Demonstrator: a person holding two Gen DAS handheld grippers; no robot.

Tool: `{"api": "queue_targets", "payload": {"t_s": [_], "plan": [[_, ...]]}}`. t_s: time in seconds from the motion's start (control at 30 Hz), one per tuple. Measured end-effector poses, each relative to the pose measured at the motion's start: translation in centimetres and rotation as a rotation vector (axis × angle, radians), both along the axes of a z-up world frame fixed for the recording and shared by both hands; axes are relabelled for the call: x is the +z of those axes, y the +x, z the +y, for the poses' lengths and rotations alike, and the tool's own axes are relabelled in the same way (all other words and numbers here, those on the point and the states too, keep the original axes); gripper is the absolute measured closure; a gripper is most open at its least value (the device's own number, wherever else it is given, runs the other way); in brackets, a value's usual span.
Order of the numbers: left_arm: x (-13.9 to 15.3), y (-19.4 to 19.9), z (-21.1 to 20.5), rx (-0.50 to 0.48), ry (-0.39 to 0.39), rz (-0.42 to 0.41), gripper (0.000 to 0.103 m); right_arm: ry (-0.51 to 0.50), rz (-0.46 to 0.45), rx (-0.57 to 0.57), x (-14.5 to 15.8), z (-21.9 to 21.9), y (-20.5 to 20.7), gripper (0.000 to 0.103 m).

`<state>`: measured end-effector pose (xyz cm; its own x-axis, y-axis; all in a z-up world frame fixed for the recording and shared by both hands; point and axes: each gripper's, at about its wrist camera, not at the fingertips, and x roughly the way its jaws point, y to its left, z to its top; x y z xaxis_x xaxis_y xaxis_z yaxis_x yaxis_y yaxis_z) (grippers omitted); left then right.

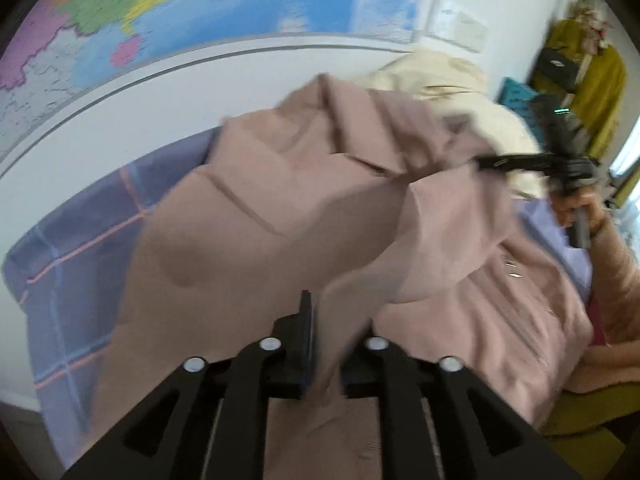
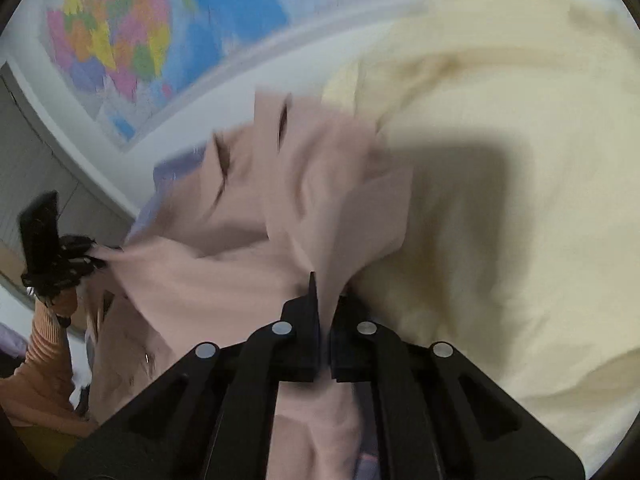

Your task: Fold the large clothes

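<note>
Hand-held gripper [image 1: 326,344] over checked sheet [image 1: 80,232], wall map [image 1: 160,0]

Black grippers [image 1: 326,344] — silver rivets; apparently peach ribbed sleeves [image 2: 44,344].

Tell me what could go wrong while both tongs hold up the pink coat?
1. The left tongs pinch only a thin edge of the pink coat, so the cloth might slip out.
2. The right tongs grip close to the cream garment lying behind, so they could snag or drag it along.
3. The coat hangs bunched between both grips, so the fold may come out crooked.
</note>
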<state>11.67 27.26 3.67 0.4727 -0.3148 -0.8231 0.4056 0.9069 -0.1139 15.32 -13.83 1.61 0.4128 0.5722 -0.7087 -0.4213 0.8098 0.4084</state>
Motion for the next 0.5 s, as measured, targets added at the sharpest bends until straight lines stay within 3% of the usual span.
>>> {"api": "queue_targets", "payload": {"t_s": [0.1,0.17,0.2,0.23,0.27,0.3,0.33,0.4,0.5], "plan": [[-0.8,1.9,1.5,0.082,0.038,0.014,0.058,0.006,-0.011,-0.106,1.1,-2.4,0.7,0.1],[-1.5,2.5,2.3,0.081,-0.027,0.042,0.045,-0.026,0.03,-0.151,0.2,-3.0,1.6,0.098],[-2.0,2.4,2.5,0.07,-0.068,0.053,0.043,-0.024,0.048,-0.151,-0.3,-3.1,1.7,0.091],[-2.5,2.2,2.5,0.062,-0.093,0.063,0.035,-0.027,0.059,-0.157,-0.8,-3.3,1.6,0.088],[-2.8,2.1,2.4,0.058,-0.1,0.071,0.023,-0.027,0.067,-0.158,-1.0,-3.5,1.6,0.078],[-3.5,1.7,2.0,0.052,-0.099,0.084,0.021,-0.018,0.066,-0.162,-1.1,-3.6,1.3,0.062],[-4.1,1.6,1.7,0.053,-0.075,0.091,0.021,-0.009,0.053,-0.169,-1.0,-3.7,1.0,0.057],[-5.4,2.0,1.1,0.068,-0.023,0.119,0.021,-0.022,0.001,-0.176,-0.4,-3.7,-0.2,0.054],[-6.5,2.0,0.8,0.083,0.002,0.13,0.031,-0.079,-0.087,-0.21,1.1,-3.2,-1.6,0.054]]}}
